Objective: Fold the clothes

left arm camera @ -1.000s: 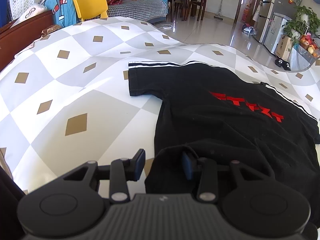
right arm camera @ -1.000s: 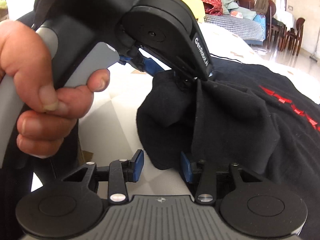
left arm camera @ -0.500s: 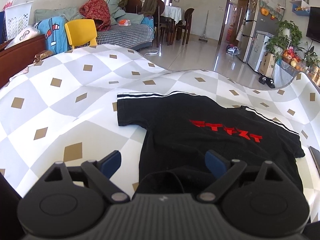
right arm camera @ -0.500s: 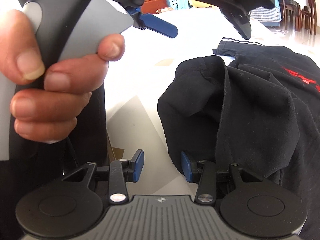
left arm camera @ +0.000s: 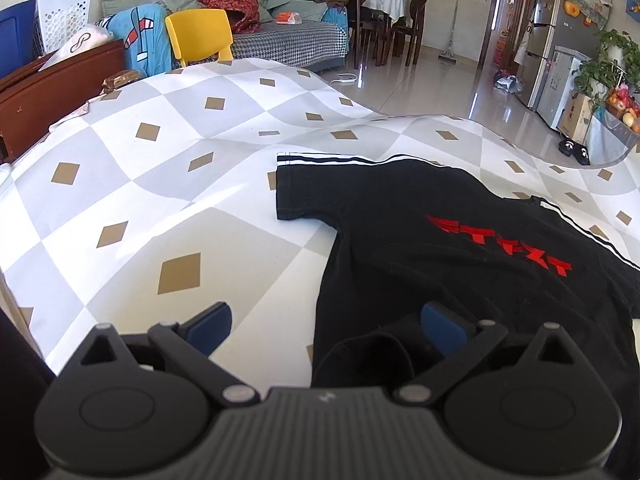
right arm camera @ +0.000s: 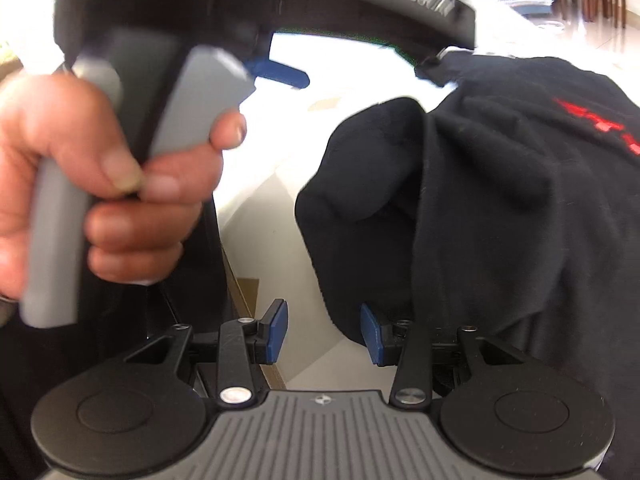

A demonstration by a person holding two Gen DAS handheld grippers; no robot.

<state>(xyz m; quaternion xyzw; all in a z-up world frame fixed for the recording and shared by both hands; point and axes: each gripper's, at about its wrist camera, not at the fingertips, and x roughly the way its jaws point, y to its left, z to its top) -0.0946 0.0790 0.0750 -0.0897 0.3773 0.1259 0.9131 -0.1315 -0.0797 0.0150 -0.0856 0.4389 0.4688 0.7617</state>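
Sunlit living room, with a bed or table in the foreground under a cloth (left arm camera: 168, 208) of grey and white diamonds with small tan lozenges. Nearest the left wrist camera, the left gripper (left arm camera: 324, 326) has its jaws opening, the blue pads now far apart; a bunched fold of the black T-shirt (left arm camera: 460, 256) sits between them without being pressed by either pad. Beyond that fold the shirt lies spread on the cloth, a red graphic (left arm camera: 500, 246) across the chest and one sleeve (left arm camera: 316, 184) with thin white stripes at its edge stretched flat to the left.

In the right wrist view, the right gripper (right arm camera: 324, 330) has its jaws partly apart. A hanging lump of the same shirt (right arm camera: 400, 216) drapes over its right pad and beside it, but nothing is pinched between the two pads (the gap shows bare cloth below). To the left, blurred, a hand (right arm camera: 100, 184) grips the grey handle (right arm camera: 56, 240) of the left gripper, one blue pad of which shows above.

Farther back in the left view stand a yellow chair (left arm camera: 200, 36), a sofa (left arm camera: 288, 40) piled with clothing, a dark wooden cabinet (left arm camera: 52, 92), then dining chairs (left arm camera: 400, 28), a refrigerator (left arm camera: 560, 52) and a leafy plant (left arm camera: 612, 60) at right.
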